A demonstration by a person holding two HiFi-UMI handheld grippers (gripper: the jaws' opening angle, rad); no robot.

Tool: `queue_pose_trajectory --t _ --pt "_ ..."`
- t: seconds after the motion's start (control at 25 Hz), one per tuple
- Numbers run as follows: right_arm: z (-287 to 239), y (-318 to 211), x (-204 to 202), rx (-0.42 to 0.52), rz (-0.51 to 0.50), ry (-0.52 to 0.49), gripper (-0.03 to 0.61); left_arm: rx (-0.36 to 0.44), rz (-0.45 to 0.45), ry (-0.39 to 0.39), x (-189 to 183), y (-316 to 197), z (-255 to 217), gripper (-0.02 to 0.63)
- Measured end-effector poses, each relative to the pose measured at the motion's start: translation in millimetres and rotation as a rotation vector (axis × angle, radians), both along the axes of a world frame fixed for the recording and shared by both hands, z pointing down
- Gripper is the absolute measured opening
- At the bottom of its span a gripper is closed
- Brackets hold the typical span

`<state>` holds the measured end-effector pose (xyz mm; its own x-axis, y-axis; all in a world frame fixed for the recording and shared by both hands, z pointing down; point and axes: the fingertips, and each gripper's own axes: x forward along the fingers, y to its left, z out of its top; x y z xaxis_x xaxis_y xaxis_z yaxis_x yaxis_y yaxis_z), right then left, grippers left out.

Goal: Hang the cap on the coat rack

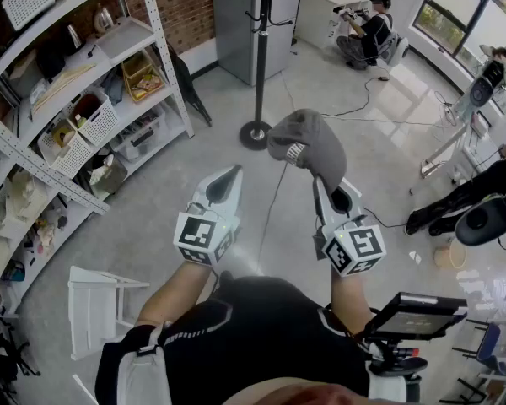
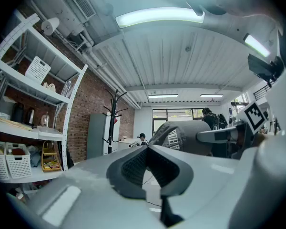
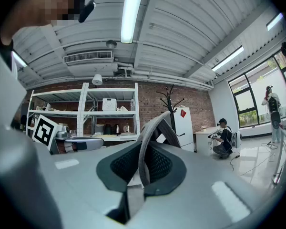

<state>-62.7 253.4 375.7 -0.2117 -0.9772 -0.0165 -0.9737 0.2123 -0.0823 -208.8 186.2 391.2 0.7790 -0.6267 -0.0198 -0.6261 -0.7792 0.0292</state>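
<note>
Left gripper (image 1: 233, 174) jaws together; right gripper (image 1: 319, 184) clamps cap (image 1: 308, 142).

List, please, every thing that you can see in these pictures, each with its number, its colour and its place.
cap: one, grey, held up in the right gripper's jaws
coat rack: one, black, standing on the floor ahead
shelf unit: one, white, along the left side, holding baskets and boxes
cabinet: one, grey, behind the coat rack
stool: one, white, on the floor at lower left
other people: at least two, dark clothes, at the back right
left gripper: one, grey, jaws shut, empty
right gripper: one, grey, jaws shut on the cap
</note>
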Motion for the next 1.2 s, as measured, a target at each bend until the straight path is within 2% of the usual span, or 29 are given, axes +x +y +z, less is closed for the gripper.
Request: queue_pose_trajectory --t 0.8,1.2 --pt "-10 -10 -8 0.004 0.013 -0.025 0.028 -0.004 0.038 -0.007 -2 0 -4 0.002" --pt "0 -22 -39 0.005 0.053 -0.019 0.028 -0.017 0.085 0.029 -32 -16 8 0.003"
